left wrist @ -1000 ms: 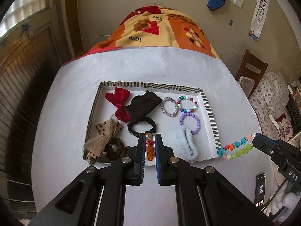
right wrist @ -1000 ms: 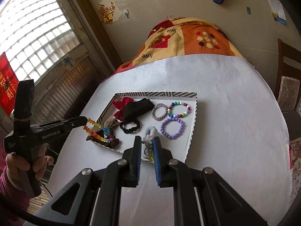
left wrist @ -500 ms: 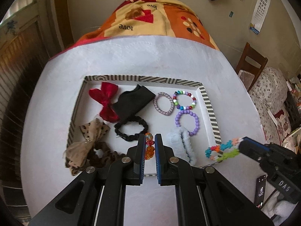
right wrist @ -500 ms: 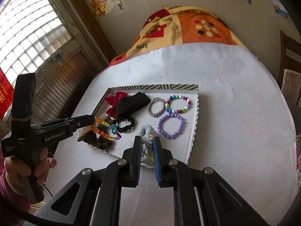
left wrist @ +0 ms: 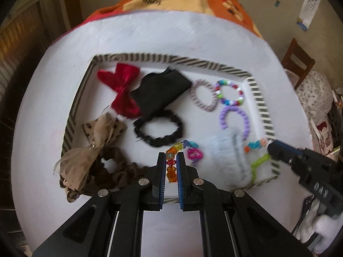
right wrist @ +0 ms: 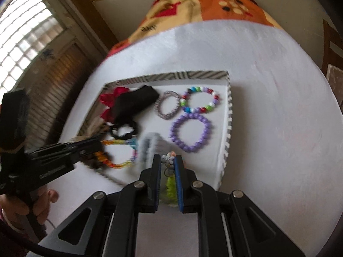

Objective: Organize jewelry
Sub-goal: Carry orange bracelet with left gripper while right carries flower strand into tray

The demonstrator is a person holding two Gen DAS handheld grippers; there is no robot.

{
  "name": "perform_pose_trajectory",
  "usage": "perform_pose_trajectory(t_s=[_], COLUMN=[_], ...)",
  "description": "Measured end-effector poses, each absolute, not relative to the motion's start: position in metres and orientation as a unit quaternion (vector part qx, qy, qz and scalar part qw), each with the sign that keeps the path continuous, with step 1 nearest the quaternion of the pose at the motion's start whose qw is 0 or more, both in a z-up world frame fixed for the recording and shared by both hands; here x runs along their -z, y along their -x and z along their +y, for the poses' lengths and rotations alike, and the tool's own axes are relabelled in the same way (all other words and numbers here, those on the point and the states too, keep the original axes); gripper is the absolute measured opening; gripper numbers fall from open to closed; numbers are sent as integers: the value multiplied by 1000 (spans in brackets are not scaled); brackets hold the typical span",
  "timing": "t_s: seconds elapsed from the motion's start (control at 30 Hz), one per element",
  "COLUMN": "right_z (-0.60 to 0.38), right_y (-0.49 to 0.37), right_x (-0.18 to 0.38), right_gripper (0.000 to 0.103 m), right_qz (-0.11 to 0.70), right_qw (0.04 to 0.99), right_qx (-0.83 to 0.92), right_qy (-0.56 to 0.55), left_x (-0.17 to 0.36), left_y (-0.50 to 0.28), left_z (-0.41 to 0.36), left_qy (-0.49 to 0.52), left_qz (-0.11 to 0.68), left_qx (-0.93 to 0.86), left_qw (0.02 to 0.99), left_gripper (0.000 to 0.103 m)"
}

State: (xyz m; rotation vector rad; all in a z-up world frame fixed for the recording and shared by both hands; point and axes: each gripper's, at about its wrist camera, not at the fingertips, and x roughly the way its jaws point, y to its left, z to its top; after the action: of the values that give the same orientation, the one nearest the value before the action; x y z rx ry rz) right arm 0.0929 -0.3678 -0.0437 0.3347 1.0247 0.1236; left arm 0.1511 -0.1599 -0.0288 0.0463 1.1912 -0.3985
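Left gripper (left wrist: 171,160) was clamped on an orange bead strand (left wrist: 171,170), beads pinched between the blue pads. The strand's free end curved away over the tray floor, with a pink charm (left wrist: 194,154) and a blue one at its far end (both blurred). In the right wrist view the same strand hung as a loop (right wrist: 120,154) from the left gripper (right wrist: 96,147), low over the near-left part of the tray (right wrist: 171,76). A hand (right wrist: 25,203) gripped that tool's handle.

Right gripper (right wrist: 167,165) was closed narrow on a green strand (right wrist: 171,186), a small whitish charm showing at the fingertips. In the left wrist view this strand (left wrist: 259,160) trailed from the right gripper (left wrist: 271,147) over the tray's near-right corner, green and orange-blue pieces visible; whether it touched the floor I could not tell.

The striped tray (left wrist: 257,92) sat on a white table (left wrist: 171,34). Inside:
- red bow (left wrist: 122,90), far left
- black cloth (left wrist: 160,90), overlapping the bow
- black scrunchie (left wrist: 158,129), centre
- silver bangle (left wrist: 203,96), just beside a multicolour bead bracelet (left wrist: 230,93)
- purple bead bracelet (left wrist: 235,117), nearer than those two
- pale blue fluffy piece (left wrist: 229,154), near right
- tan dotted bow (left wrist: 100,137) over a brown scrunchie (left wrist: 115,171), near left, spilling over the rim
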Motion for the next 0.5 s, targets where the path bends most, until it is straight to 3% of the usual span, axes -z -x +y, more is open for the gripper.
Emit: perform_pose_trajectory(t_s=[0.5], right_z=[-367], right_y=[-115], right_x=[68], right_gripper=[13], right_qz=[499], right_qw=[858], right_qx=[-22], right_qy=[-119], left_x=[49], left_y=[-157], left_z=[-150], left_qy=[-38], left_qz=[560], left_qx=[163], left_qw=[811], left_gripper=[0])
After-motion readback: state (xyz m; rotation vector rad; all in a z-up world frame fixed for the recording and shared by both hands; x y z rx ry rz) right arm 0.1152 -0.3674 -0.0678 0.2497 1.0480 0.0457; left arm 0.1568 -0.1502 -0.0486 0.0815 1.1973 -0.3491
